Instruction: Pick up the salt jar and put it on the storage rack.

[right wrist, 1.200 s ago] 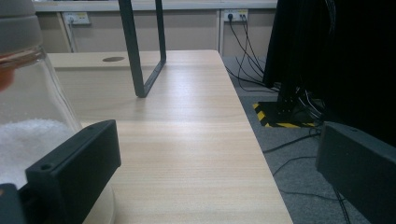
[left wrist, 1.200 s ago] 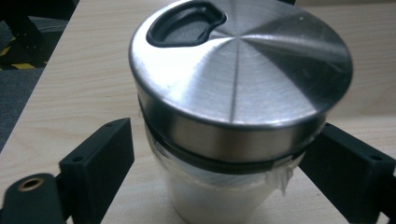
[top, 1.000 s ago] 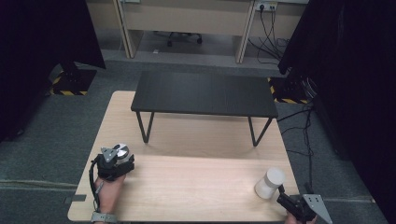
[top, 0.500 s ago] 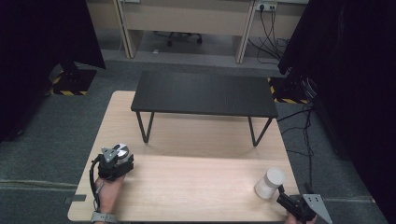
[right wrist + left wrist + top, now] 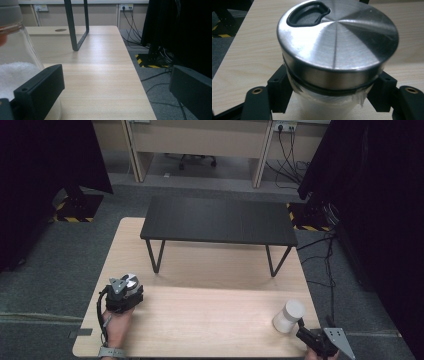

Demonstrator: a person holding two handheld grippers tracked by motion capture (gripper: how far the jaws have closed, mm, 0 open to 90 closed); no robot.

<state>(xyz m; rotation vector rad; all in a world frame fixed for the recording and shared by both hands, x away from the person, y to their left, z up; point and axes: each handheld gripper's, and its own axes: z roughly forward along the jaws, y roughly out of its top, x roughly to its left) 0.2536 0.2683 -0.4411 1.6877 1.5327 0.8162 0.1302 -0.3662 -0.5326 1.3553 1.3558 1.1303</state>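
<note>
left gripper (image 5: 332, 100) seemingly clamped around steel-lidded jar (image 5: 337, 45).

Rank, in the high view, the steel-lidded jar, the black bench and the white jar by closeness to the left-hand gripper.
From the left gripper:
1. Steel-lidded jar, clamped between its jaws at the table's near left.
2. Black bench, standing across the table's far half.
3. White jar, at the near right corner, beside the right gripper.

Light wooden tabletop (image 5: 210, 320) fills lower centre of frame. Low black rectangular bench on thin metal legs (image 5: 220, 220) stands at its far half. Grey carpet floor (image 5: 60, 265) around. Black curtains (image 5: 370, 195) at both sides. Beige wall with sockets (image 5: 285, 127) and cables, upper right.
</note>
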